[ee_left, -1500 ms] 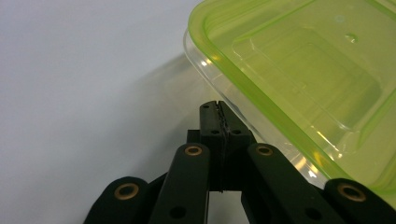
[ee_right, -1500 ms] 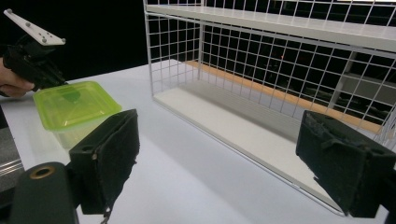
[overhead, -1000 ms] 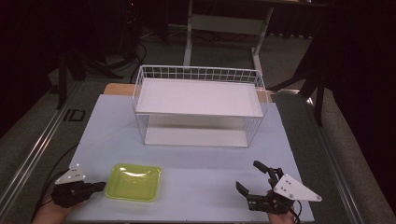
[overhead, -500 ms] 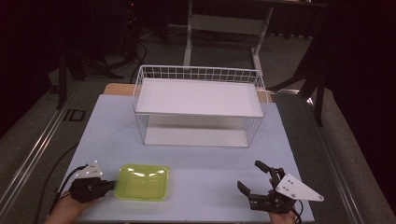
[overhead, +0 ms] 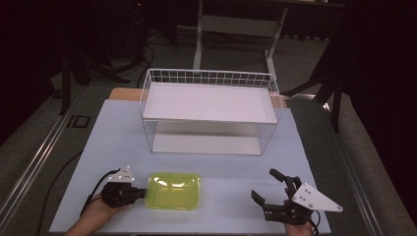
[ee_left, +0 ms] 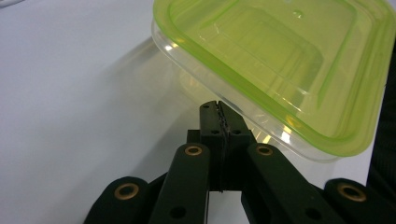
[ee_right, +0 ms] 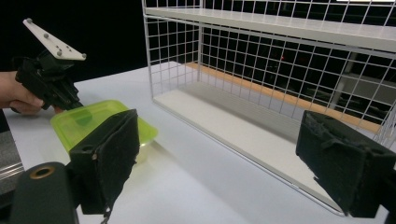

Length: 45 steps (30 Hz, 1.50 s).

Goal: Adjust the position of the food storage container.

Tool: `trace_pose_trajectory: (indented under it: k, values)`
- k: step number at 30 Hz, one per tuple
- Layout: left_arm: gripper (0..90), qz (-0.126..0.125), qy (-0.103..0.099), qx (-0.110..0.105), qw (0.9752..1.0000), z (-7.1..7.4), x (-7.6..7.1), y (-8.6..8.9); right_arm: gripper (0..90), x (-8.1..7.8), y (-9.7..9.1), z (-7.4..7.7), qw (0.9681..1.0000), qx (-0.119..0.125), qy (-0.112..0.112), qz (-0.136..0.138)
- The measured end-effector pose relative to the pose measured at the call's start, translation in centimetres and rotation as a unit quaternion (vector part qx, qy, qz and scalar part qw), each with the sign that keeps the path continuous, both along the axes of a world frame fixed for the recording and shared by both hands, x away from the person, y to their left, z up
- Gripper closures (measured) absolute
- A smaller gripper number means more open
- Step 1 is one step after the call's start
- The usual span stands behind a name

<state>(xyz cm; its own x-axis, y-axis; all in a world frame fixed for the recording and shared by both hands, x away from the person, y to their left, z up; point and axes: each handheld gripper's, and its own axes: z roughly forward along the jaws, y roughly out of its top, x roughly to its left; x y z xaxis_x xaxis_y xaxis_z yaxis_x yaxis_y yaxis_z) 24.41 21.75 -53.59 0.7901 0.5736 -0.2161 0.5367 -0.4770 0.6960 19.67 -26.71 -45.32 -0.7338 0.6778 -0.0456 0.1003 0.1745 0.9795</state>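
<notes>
So the green container (overhead: 174, 191) is sitting flat on the pale blue table (overhead: 221, 162), near the front edge, left of the middle, well in front of the white wire rack (overhead: 209, 110). Its long axis runs left to right across the table in the high view, so one short end points straight at the left gripper (overhead: 142, 192) and the other toward the right gripper (overhead: 269, 189). It's open side up. Looks-wise it's a shallow, rounded-corner rectangle in see-through lime green, and in the left gripper view you can see a clear layer (ee_left: 205, 79) tucked right under the green rim (ee_left: 261, 102), like two pieces nested together, with a stepped, recessed bottom. The left gripper has its jaws pressed flat together with nothing between them, and the closed tip sits right at the near short edge of the container, touching or just about touching the rim; I can't tell for sure whether there's real contact. The container lies straight ahead of that tip, not between the fingers. The right gripper is well apart from it, over at the right front of the table, with its jaws spread wide and nothing in them; in its own view the container shows past its left finger (ee_right: 109, 154).
</notes>
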Motion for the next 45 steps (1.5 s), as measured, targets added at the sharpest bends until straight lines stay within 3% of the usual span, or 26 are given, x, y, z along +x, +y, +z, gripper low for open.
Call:
trace_pose_trajectory:
  k: [6, 10, 14, 16, 27, 45]
  values:
    - [90.0, 0.004, 0.004, -0.008, 0.9999, -0.1, 0.2, 0.2, 13.6, -0.1, 0.0, 0.0, 1.0000, 0.001, -0.001, -0.001]
    - [90.0, 0.011, -0.001, -0.013, 0.9999, 0.2, -0.4, 1.1, 13.6, -0.1, 0.0, 0.0, 1.0000, -0.001, 0.000, 0.000]
    - [90.0, 0.016, -0.006, -0.036, 0.9992, 0.8, -1.2, 1.9, 13.6, -0.1, 0.1, 0.0, 1.0000, -0.001, 0.001, 0.000]
    - [90.0, 0.015, -0.004, -0.034, 0.9993, 0.8, -1.4, 1.8, 13.6, 0.0, 0.1, 0.0, 1.0000, -0.002, 0.001, 0.001]
    - [90.0, 0.002, 0.007, -0.042, 0.9991, 0.8, -0.8, -0.7, 13.6, 0.0, 0.0, 0.0, 1.0000, 0.001, 0.004, 0.002]
    - [90.0, -0.049, 0.024, -0.047, 0.9974, 0.0, 2.6, -7.1, 13.6, 0.0, -0.3, 0.0, 1.0000, 0.004, 0.002, 0.004]
